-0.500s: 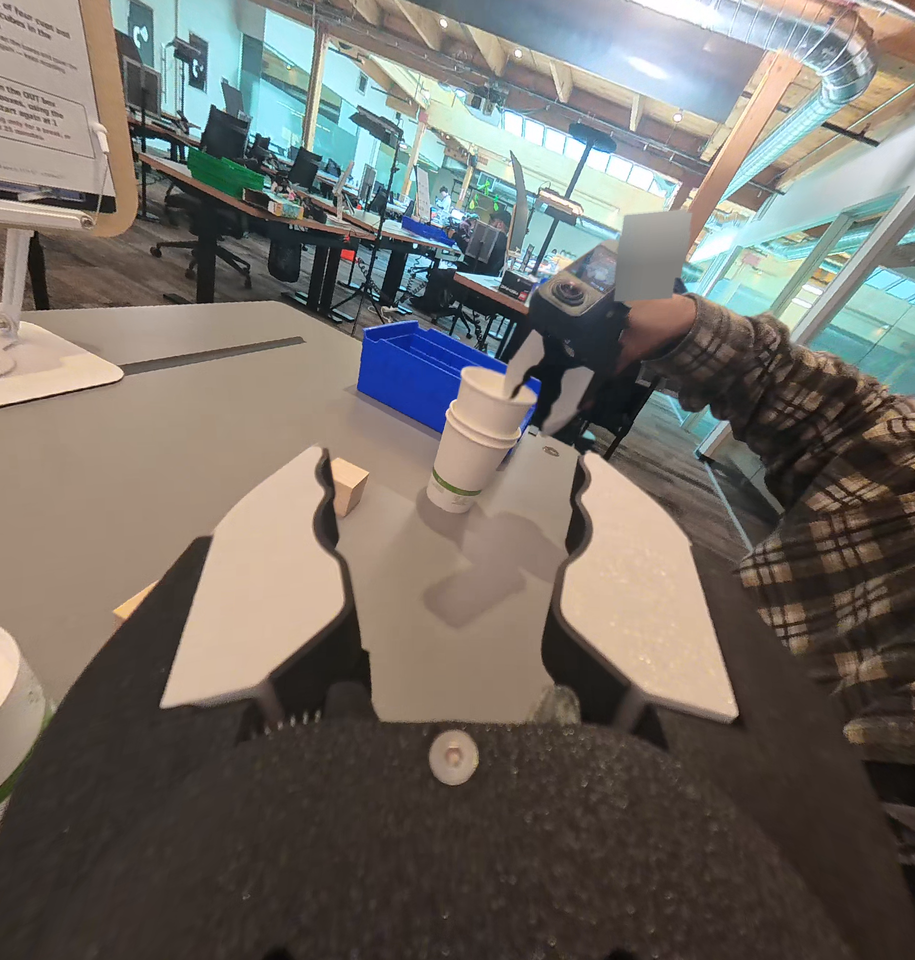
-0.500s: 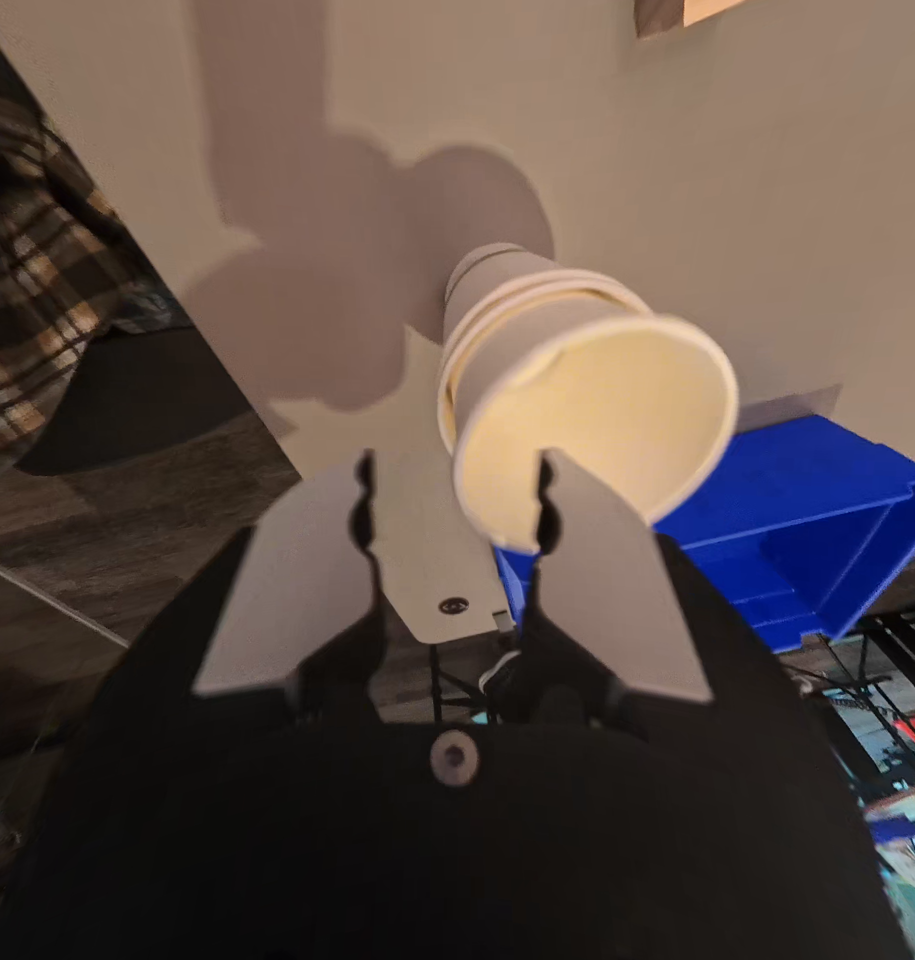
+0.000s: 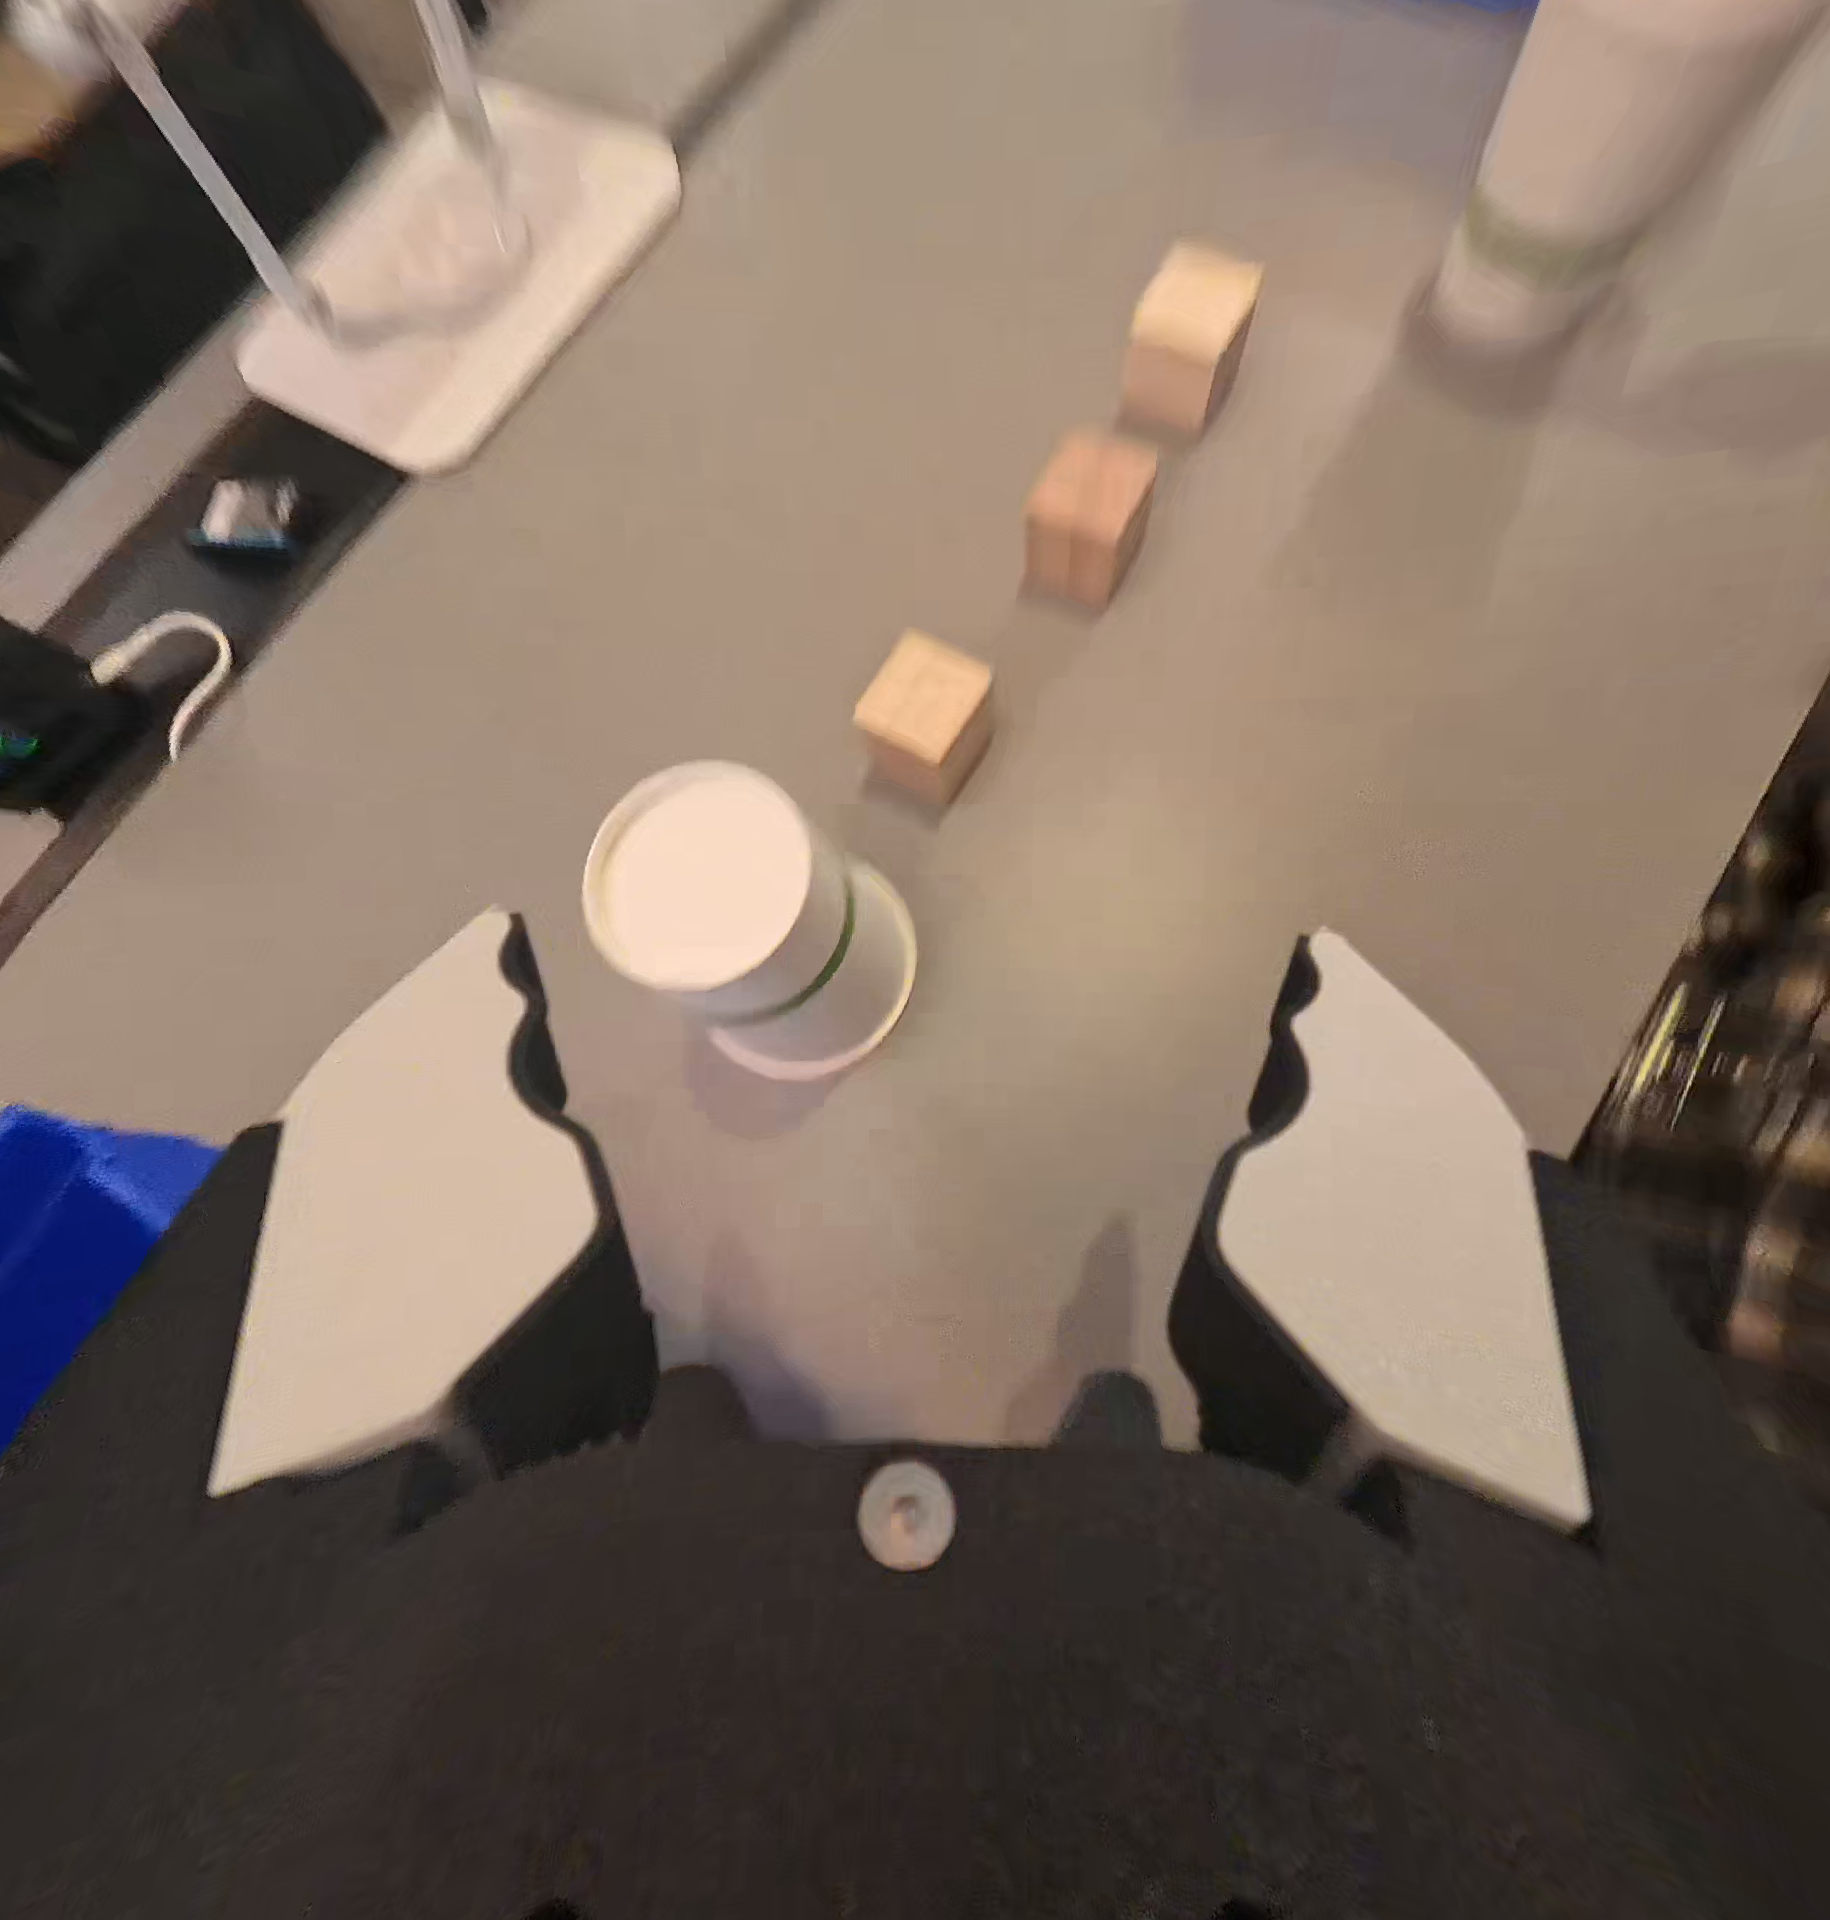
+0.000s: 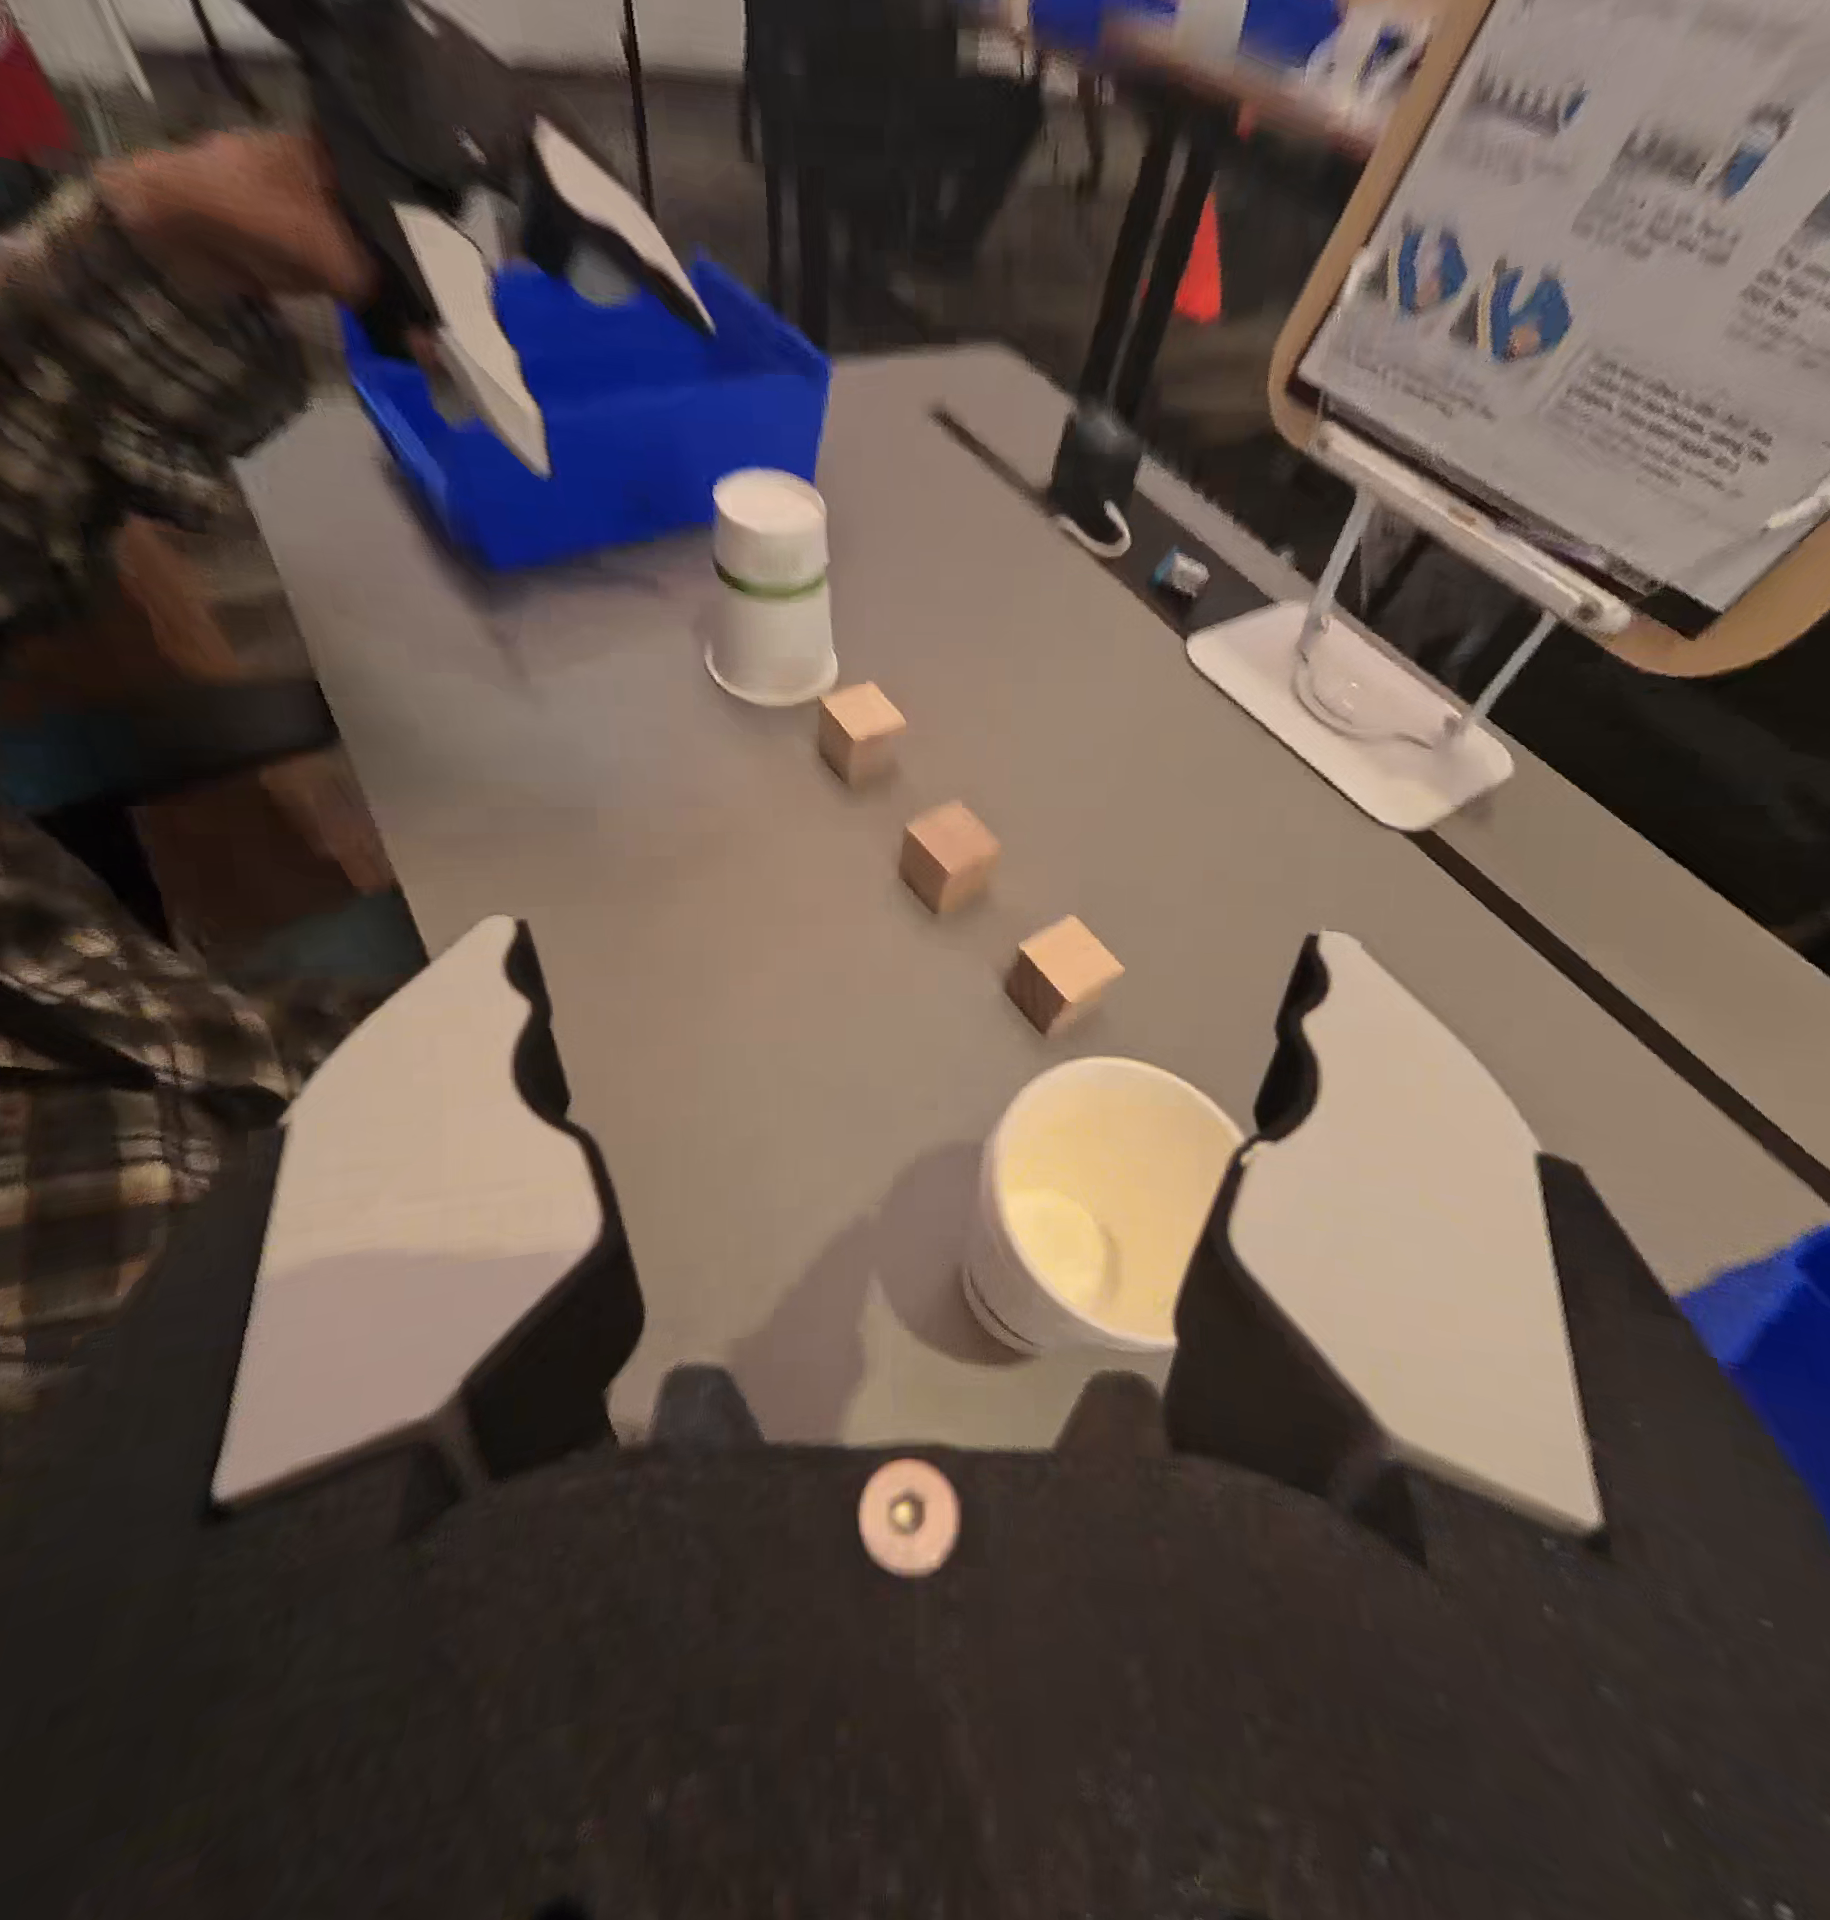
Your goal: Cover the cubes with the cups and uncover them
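On the grey table [image 4: 599, 831] three wooden cubes are seen in a row, and none of them is covered yet. In the right wrist view the row runs from the near cube [image 4: 1065, 972], past the middle cube [image 4: 948, 856], to the far cube [image 4: 861, 730]. Just past the far cube an upside-down cup [image 4: 771, 582] with a green band is standing on its rim; whether a cube is hidden under it cannot be told. At the near end an open cup stack [image 4: 1098, 1210] is standing mouth up, close beside the right finger of the right gripper [image 4: 911, 1039]. Nothing is held by this gripper, and its jaws are spread wide. The left gripper [image 3: 906, 1039] is empty too, with its jaws spread wide, and it is held above the upside-down cup [image 3: 745, 899]. A blue bin [image 4: 620, 416] is sitting at the far end of the table. The covering step seems to be only just begun. Next, a cup probably has to be gripped by its side, lifted, turned mouth down if needed, and lowered straight over a cube, so the cube is not bumped.
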`<action>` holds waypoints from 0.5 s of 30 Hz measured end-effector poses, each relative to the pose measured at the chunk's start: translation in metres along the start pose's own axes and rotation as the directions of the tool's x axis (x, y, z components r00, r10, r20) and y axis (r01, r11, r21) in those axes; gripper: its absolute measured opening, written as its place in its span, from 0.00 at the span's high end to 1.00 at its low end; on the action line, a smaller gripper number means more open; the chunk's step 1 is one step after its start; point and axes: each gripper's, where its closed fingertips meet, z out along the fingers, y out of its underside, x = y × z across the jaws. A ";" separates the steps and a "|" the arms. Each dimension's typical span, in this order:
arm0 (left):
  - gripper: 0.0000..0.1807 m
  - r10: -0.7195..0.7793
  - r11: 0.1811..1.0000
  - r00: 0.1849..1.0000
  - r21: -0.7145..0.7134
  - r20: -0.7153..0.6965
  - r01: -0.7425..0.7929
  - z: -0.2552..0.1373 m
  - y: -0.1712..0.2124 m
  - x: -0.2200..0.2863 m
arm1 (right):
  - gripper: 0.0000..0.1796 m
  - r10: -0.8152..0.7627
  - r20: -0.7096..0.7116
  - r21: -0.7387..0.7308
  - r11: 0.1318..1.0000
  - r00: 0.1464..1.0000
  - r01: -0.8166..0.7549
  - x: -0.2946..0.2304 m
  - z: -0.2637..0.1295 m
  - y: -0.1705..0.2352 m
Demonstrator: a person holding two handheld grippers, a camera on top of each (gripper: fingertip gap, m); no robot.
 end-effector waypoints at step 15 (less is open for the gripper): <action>0.27 0.049 0.856 0.964 -0.486 -0.262 -0.176 0.071 0.038 -0.045 | 0.35 0.113 0.103 -0.006 0.994 0.988 -0.113 -0.057 -0.009 0.081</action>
